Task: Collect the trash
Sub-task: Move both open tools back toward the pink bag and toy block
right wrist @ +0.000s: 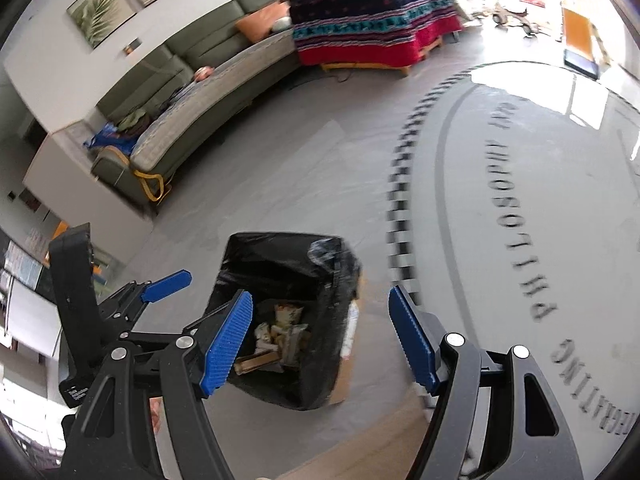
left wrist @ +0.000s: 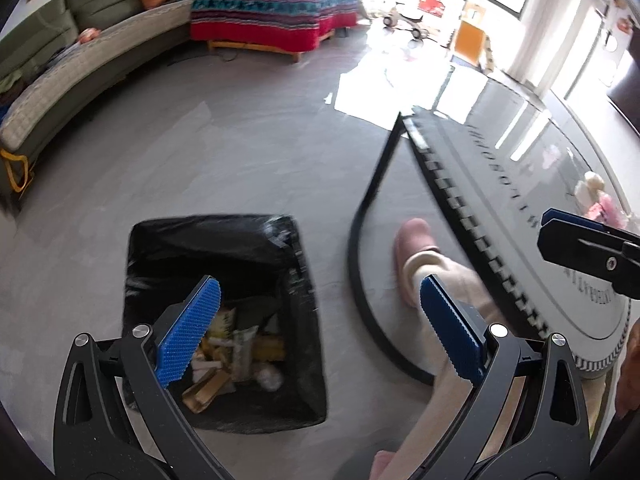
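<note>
A bin lined with a black bag [left wrist: 208,232] stands on the grey floor, with wrappers and paper scraps [left wrist: 232,360] inside. My left gripper [left wrist: 320,320] hovers above its right side, open, with nothing between the blue pads. In the right wrist view the same bin [right wrist: 280,248] sits below and just ahead, its trash [right wrist: 280,332] visible. My right gripper [right wrist: 320,340] is open and holds nothing. One blue finger of the left gripper [right wrist: 166,286] shows at the left; a finger of the right gripper [left wrist: 572,220] shows at the far right.
A round white table with black lettering [right wrist: 520,200] fills the right side, with its black curved base [left wrist: 360,240] beside the bin. A person's foot in a pink slipper [left wrist: 412,256] stands there. A grey-green sofa [right wrist: 180,120] and a table under patterned cloth [right wrist: 360,20] lie beyond.
</note>
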Tool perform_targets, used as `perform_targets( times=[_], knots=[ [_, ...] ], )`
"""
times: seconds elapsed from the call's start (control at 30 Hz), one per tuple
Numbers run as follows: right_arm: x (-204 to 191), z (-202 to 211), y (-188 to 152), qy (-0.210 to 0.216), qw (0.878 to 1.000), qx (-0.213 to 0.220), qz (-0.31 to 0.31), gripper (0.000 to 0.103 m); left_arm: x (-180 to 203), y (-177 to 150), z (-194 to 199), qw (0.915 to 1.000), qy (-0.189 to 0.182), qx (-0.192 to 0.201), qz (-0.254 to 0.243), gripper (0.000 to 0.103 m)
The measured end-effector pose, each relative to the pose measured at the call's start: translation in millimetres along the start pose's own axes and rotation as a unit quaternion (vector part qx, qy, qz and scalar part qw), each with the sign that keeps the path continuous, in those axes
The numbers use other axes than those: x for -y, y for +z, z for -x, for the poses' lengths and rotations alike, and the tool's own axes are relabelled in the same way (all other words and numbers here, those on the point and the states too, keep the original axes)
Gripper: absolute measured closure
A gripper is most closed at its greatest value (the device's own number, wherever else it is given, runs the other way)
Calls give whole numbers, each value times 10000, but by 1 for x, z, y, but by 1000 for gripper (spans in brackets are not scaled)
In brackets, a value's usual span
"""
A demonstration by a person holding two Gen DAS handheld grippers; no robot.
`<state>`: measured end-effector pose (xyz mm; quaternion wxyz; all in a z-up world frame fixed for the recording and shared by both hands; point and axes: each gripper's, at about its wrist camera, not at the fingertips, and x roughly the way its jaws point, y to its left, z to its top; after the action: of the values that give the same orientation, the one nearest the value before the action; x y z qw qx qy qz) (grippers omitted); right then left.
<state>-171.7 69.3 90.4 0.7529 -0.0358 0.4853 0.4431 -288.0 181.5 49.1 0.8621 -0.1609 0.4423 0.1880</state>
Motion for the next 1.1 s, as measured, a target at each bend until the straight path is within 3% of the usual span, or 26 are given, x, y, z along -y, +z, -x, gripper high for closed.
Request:
perform_targets(
  times=[0.27,0.67,0.8,1.1],
  knots=[
    [64,37,-2,-435,9970,324,-545,31,65,29,-8,9980,-399,46,-484,6],
    [167,108,-18,-1104,9802,821,-1425,31,176,54,-27,9852,-998,-143,-1385,6],
    [198,131,-29,-1287,9717,980,-1719,31,217,56,-27,9771,-1241,-182,-1718,6],
    [279,180,-57,-2117,9422,1216,-2293,31,305,59,-42,9571,-1669,-387,-2335,6]
  ],
)
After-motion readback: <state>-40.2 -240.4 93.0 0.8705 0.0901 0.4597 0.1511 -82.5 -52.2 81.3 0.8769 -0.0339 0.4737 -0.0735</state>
